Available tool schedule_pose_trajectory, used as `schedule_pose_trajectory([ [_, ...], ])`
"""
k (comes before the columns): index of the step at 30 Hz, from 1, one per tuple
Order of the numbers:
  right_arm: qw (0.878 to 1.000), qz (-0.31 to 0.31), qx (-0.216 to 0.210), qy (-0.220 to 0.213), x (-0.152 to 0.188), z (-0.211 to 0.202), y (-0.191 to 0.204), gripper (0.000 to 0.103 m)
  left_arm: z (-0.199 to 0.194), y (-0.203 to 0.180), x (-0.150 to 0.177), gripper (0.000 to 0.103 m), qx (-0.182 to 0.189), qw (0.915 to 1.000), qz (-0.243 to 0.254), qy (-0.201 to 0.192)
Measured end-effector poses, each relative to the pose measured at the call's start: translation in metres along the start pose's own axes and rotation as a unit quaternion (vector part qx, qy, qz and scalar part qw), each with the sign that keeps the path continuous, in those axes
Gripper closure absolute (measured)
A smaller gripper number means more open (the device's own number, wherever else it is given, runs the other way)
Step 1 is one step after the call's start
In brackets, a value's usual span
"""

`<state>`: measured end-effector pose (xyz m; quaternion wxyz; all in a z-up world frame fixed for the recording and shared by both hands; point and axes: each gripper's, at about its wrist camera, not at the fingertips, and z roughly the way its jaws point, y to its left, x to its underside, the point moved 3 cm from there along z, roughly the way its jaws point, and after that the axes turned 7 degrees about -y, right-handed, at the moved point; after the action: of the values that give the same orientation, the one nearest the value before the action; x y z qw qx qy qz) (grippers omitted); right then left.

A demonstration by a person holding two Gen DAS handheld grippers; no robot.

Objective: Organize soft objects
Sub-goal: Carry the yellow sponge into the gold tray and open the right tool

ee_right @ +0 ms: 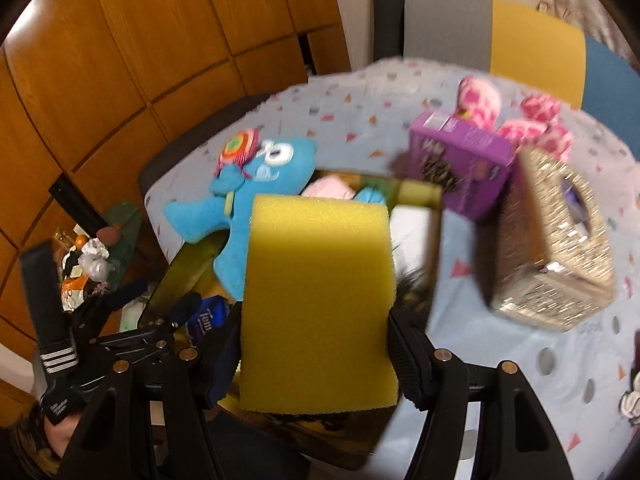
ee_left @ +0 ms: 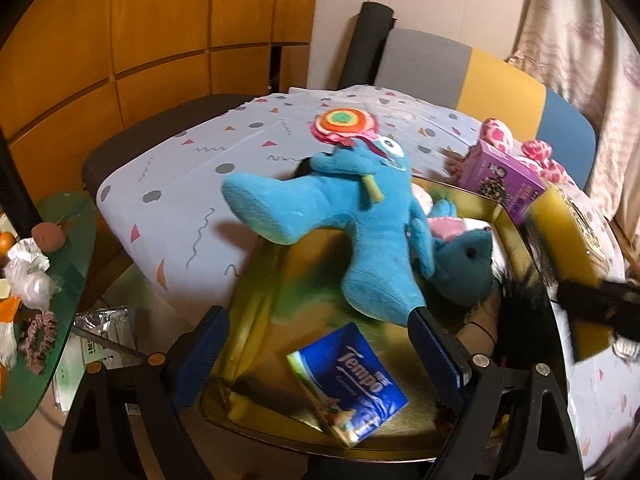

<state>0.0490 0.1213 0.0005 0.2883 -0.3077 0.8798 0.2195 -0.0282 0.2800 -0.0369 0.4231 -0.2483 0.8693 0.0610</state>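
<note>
A gold tray point(ee_left: 260, 320) lies on the patterned tablecloth. A light blue plush with a lollipop point(ee_left: 360, 216) lies half in it, over a teal plush point(ee_left: 464, 264), beside a blue Tempo tissue pack point(ee_left: 352, 380). My left gripper point(ee_left: 320, 344) is open and empty above the tray's near end, its right finger touching the plush's foot. My right gripper point(ee_right: 316, 348) is shut on a yellow sponge point(ee_right: 316, 300) and holds it over the tray point(ee_right: 180, 272). The sponge also shows at the right of the left wrist view point(ee_left: 568, 236).
A purple box point(ee_right: 460, 164), a glittery tissue box point(ee_right: 552, 248) and pink spotted plush toys point(ee_right: 532, 124) sit on the cloth point(ee_right: 500, 340) right of the tray. A green glass side table with clutter point(ee_left: 36, 280) stands at the left. A chair point(ee_left: 472, 72) is behind the table.
</note>
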Motion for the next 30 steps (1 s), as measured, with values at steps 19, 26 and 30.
schedule_pose_trajectory([
  [19, 0.995, 0.007, -0.089, 0.041, 0.023, 0.01, 0.014, 0.03, 0.003, 0.027, -0.005, 0.012, -0.025, 0.9991, -0.035, -0.003],
  [26, 0.995, -0.019, -0.086, 0.055, 0.034, 0.036, 0.032, 0.071, -0.001, 0.022, -0.005, 0.012, -0.021, 0.9993, -0.03, -0.006],
  [30, 0.994, -0.02, -0.093, 0.056, 0.033, 0.039, 0.036, 0.071, -0.004, 0.022, -0.006, 0.012, -0.023, 0.9992, -0.03, -0.008],
])
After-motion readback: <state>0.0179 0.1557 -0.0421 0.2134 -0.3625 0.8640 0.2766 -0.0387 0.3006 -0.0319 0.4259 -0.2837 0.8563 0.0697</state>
